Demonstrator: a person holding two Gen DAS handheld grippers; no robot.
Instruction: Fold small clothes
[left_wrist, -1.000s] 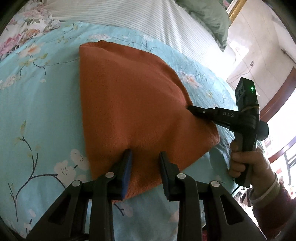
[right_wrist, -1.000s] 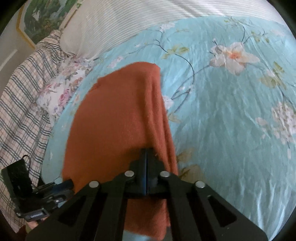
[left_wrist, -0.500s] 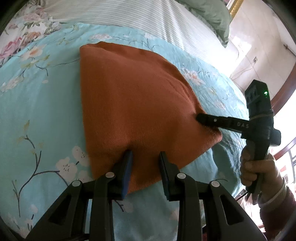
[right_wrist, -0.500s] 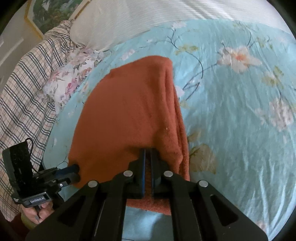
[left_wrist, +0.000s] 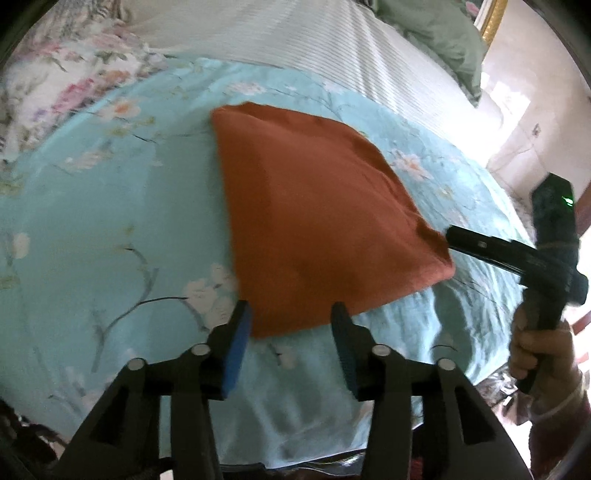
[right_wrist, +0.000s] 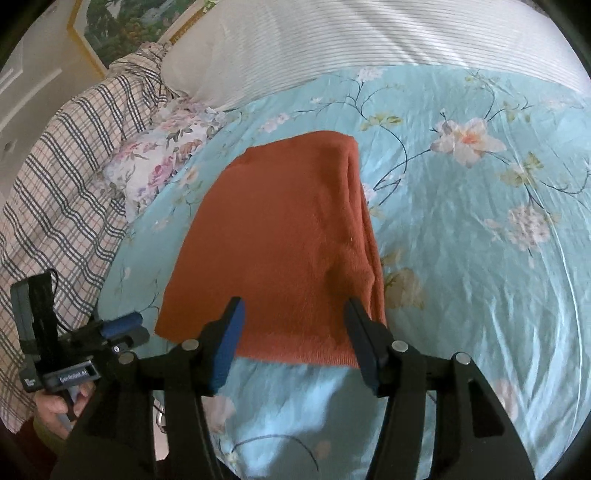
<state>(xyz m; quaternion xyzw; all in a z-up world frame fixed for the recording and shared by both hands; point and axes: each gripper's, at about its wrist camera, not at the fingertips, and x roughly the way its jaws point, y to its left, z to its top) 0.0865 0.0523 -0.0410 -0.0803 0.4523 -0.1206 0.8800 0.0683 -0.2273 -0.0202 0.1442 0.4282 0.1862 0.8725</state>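
Observation:
A folded rust-orange knit garment (left_wrist: 314, 214) lies flat on the light blue floral bedspread (left_wrist: 92, 240); it also shows in the right wrist view (right_wrist: 280, 243). My left gripper (left_wrist: 291, 314) is open and empty, its jaws straddling the garment's near edge just above it. My right gripper (right_wrist: 293, 314) is open and empty, jaws wide at the garment's near edge. In the left wrist view the right gripper (left_wrist: 458, 240) sits at the garment's right corner. In the right wrist view the left gripper (right_wrist: 122, 325) sits at the garment's left corner.
A white striped pillow (right_wrist: 332, 44) and a green pillow (left_wrist: 436, 33) lie at the head of the bed. A plaid blanket (right_wrist: 55, 166) and a floral cloth (right_wrist: 159, 158) lie to the left. The bed's edge (left_wrist: 332, 454) is close below the grippers.
My right gripper has opened and let go of the garment, then drawn back. My left gripper has opened wider and pulled back toward the near edge. The garment lies flat.

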